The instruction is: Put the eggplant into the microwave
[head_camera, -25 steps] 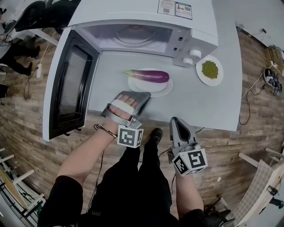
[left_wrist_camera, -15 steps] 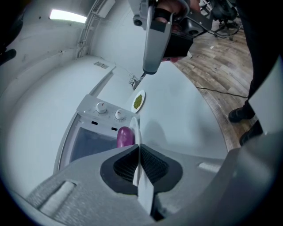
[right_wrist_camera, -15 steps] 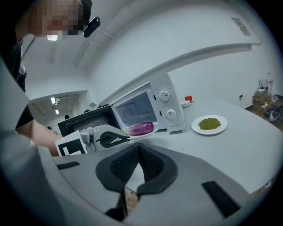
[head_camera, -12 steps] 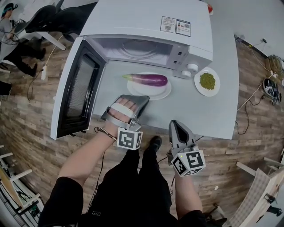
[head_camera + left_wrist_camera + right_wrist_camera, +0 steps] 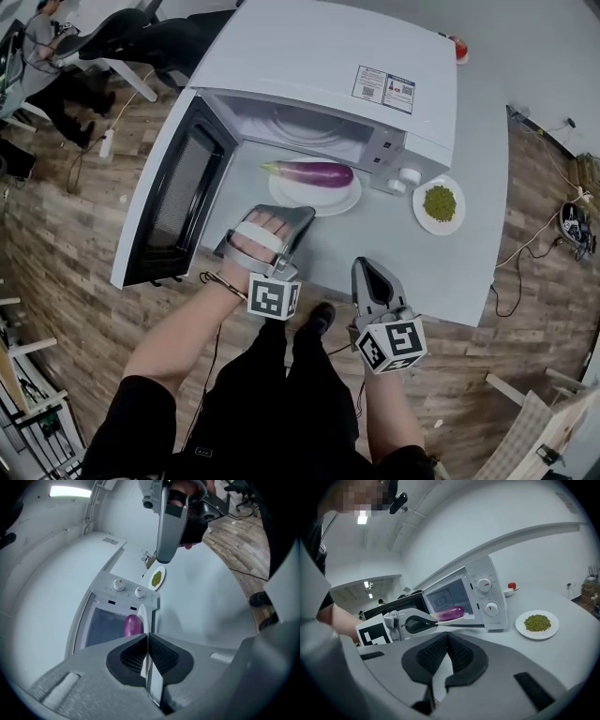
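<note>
A purple eggplant lies on a white plate just in front of the open white microwave. My left gripper is shut on the plate's near rim; in the left gripper view that rim shows edge-on between the pads, with the eggplant behind it. In the right gripper view the plate is lifted off the table in front of the microwave's mouth. My right gripper is shut and empty, over the table's near edge to the right.
The microwave door swings wide open to the left. A white dish of green beans sits on the grey table right of the microwave. A small bowl with something red stands behind. Wooden floor lies around the table.
The left gripper has carried the plate with the eggplant up and closer to the microwave's mouth. The right gripper has shifted slightly forward alongside it.
</note>
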Tool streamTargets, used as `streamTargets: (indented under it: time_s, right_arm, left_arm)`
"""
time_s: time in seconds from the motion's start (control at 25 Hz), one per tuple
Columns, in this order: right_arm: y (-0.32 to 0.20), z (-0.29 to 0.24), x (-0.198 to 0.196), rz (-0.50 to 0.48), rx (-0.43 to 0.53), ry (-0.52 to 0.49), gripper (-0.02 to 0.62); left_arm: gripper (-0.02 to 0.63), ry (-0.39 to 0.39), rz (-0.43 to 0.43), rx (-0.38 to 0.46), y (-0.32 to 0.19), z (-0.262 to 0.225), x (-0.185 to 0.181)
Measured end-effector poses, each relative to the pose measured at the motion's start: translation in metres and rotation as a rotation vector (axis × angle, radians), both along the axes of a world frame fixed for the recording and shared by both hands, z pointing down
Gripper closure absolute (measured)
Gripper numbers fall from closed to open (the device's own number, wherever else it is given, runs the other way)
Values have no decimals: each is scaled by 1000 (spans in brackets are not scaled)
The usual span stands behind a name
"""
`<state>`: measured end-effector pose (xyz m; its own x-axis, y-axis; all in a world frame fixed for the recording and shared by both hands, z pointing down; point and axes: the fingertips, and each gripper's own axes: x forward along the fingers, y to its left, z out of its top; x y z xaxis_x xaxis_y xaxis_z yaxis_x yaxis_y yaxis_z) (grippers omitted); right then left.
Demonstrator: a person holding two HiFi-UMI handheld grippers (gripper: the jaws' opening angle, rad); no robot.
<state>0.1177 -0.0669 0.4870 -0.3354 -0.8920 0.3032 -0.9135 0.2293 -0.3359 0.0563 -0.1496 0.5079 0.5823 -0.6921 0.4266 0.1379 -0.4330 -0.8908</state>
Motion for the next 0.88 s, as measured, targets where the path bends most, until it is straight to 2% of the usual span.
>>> streamTargets:
  time_s: [0.36, 0.6, 0.88]
  right_arm:
    - [-29, -11, -1, -112, 35, -2, 581]
    - [-62, -11, -13, -176, 48, 4, 581]
    - [-96, -14, -16, -191, 51, 21, 581]
  left_arm:
    - [588, -1, -84, 42, -29, -15, 2]
    - [588, 5, -90, 62, -47, -14, 8]
    - [588, 2, -82, 47, -69, 5, 7]
